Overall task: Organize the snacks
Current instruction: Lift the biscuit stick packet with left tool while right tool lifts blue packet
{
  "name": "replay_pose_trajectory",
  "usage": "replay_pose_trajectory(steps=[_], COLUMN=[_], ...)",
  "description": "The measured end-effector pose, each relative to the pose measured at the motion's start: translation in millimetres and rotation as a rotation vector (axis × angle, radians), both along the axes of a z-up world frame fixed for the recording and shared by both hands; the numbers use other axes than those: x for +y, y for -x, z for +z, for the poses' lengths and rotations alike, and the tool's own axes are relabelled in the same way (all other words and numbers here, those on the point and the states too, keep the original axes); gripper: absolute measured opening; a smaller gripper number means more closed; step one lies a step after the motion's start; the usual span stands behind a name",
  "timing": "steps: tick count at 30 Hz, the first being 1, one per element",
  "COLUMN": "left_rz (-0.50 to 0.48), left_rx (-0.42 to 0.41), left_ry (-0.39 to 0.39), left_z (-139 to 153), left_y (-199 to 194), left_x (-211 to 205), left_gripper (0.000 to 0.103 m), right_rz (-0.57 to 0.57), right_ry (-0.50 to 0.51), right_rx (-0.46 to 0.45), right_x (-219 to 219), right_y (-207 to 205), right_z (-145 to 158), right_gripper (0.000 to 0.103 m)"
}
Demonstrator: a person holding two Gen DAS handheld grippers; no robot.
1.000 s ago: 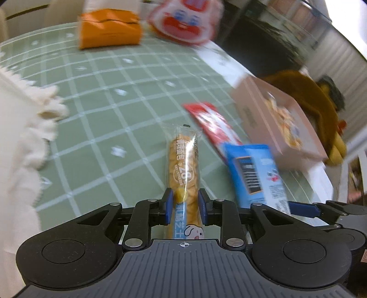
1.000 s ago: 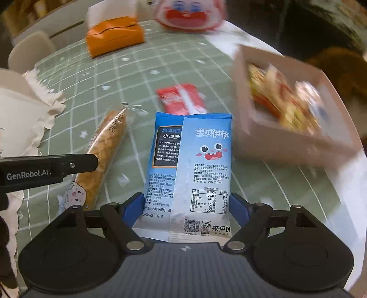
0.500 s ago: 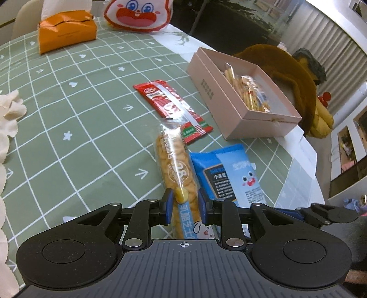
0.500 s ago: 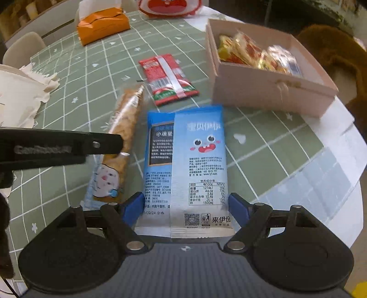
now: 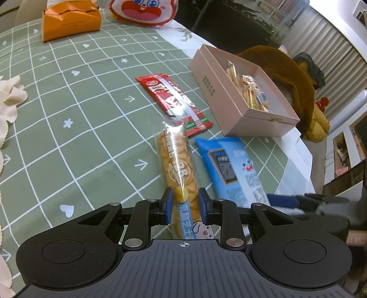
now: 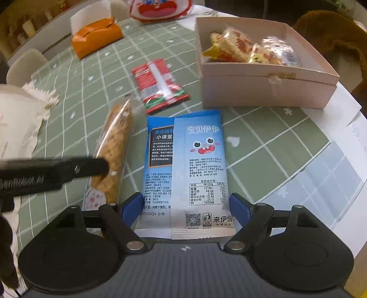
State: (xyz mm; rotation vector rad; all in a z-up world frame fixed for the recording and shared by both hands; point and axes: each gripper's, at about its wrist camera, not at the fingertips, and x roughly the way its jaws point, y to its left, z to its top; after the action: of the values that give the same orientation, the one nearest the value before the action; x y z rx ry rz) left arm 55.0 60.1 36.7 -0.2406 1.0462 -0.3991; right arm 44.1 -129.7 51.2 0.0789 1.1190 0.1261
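Observation:
My left gripper [image 5: 183, 204] is shut on the near end of a long clear packet of orange crackers [image 5: 177, 165], which also shows in the right wrist view [image 6: 114, 146]. My right gripper [image 6: 185, 206] is shut on the sides of a blue snack packet [image 6: 190, 165], seen to the right in the left wrist view [image 5: 229, 169]. A red snack packet [image 5: 173, 100] lies flat on the green checked tablecloth [image 5: 80, 119] beyond both. A pink open box [image 6: 263, 87] holding several wrapped snacks stands at the right, just past the blue packet.
An orange tissue box [image 5: 70, 21] and a red-and-white cartoon bag [image 5: 143, 10] sit at the far edge. A white frilled cloth [image 6: 16, 119] lies at the left. A brown plush toy [image 5: 293, 75] sits beyond the box, off the table's right edge.
Both grippers have swung and lifted with their packets still held. The pink box and red packet now sit nearer and more central in both views.

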Motion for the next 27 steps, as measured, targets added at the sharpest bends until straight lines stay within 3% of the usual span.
replay_pose_trajectory(steps=[9,13,15,21,23,27], left_rz=[-0.001,-0.005,-0.014,-0.026,-0.016,-0.020], left_rx=[0.011,0.011,0.007,-0.045,-0.039,-0.009], left_ry=[-0.002,-0.026,-0.040,-0.079,-0.075,-0.050], left_z=[1,-4,-7,0,2,2], left_y=[-7,-15,-16,-10,-10,-8], left_x=[-3,-10,-15,-17,-14,-10], left_gripper=[0.031,0.048,0.052,0.039,0.033,0.032], right_rz=[-0.029,-0.029,-0.040,-0.044,-0.053,-0.055], right_ry=[0.018,0.019,0.026,0.134,0.125,0.124], right_rx=[-0.010,-0.020,-0.041,-0.089,-0.081,-0.072], right_x=[-7,-10,-11,3,3,1], right_y=[-17,-17,-15,-5,-3,1], right_z=[-5,-6,-8,-15,-16,-16], right_gripper=[0.085,0.086,0.087,0.093,0.100,0.100])
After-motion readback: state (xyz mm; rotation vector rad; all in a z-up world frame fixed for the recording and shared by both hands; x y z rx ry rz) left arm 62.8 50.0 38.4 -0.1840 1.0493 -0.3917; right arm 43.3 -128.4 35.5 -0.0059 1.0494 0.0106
